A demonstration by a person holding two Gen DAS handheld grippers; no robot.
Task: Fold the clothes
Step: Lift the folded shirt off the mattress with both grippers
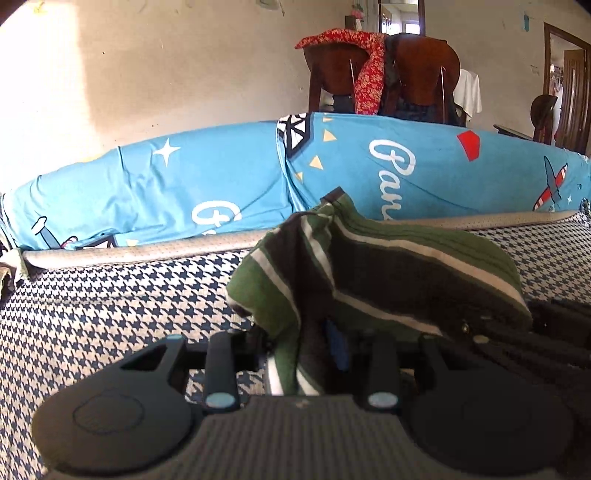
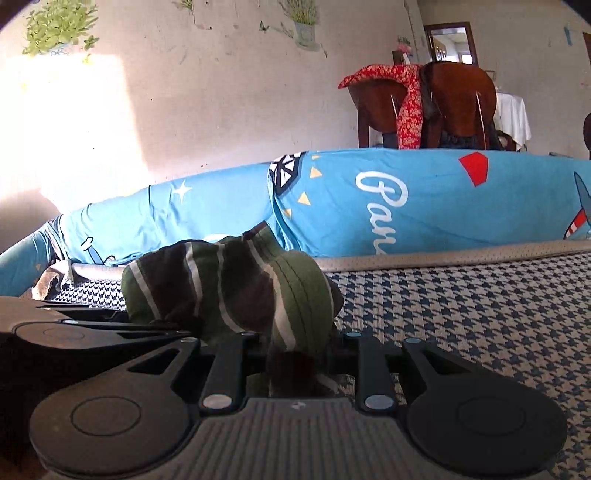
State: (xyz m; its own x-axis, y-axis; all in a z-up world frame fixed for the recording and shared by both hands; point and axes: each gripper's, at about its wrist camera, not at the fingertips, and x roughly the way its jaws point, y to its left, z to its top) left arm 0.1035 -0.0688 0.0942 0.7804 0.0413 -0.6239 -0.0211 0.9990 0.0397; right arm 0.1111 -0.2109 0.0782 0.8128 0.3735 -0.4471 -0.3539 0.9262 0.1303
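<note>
Lying on the houndstooth sofa seat [image 1: 110, 295], the green striped garment [image 1: 369, 266] is bunched between both tools; the left gripper [image 1: 306, 354] is clamped on one fold of it, the right gripper [image 2: 295, 354] pinched on another; cloth hides the fingertips in each view. The left view shows the right gripper's black body at its right edge, touching the garment; the right view shows the left gripper low at its left edge. Only the right view catches plant decals [image 2: 55, 29] on the wall; both show the blue cover [image 1: 184, 177] behind, and a chair [image 1: 388, 74] draped with red cloth [image 1: 369, 74].
</note>
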